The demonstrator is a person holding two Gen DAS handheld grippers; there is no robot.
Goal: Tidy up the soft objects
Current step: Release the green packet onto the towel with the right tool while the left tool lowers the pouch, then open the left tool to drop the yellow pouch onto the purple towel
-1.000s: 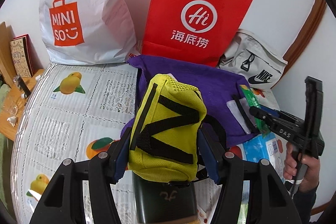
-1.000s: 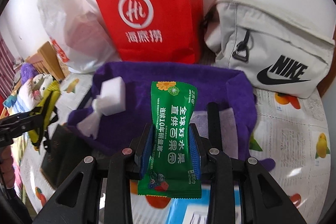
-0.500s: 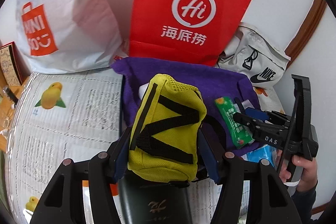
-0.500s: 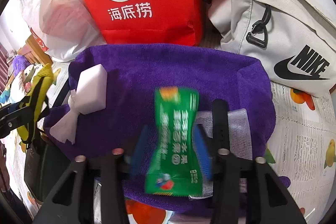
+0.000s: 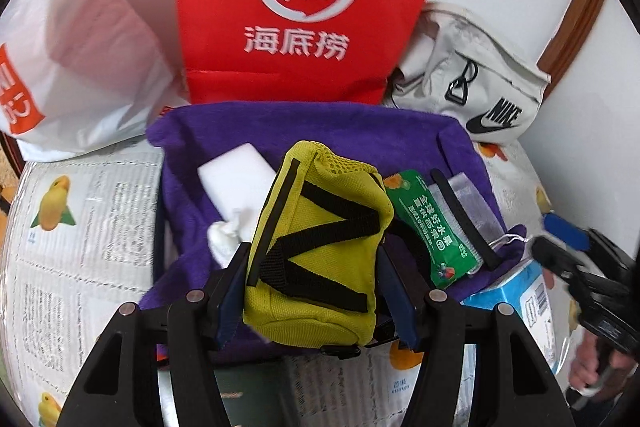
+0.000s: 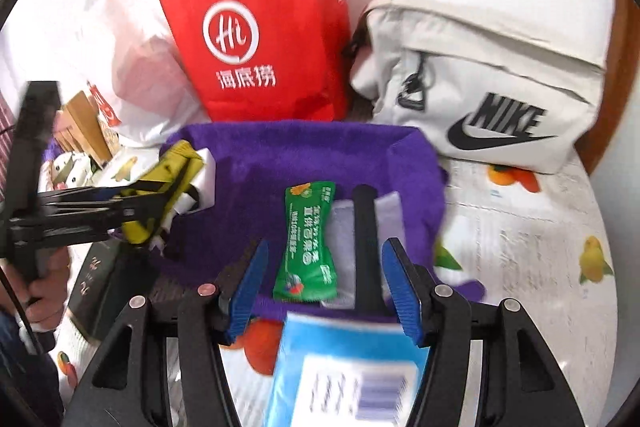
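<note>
Meanwhile my left gripper (image 5: 312, 291) pinched the yellow pouch (image 5: 316, 251); my right gripper's (image 6: 320, 287) jaws, just opening, stood spread, off the green packet (image 6: 306, 243).

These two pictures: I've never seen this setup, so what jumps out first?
A bright red paper bag with a white "Hi" logo stands at the back against the wall, just behind a purple fabric bin. Up close, the left tool clamps a yellow pouch with black straps above that bin. A green snack packet lies inside it, before the right tool, which is open.
</note>
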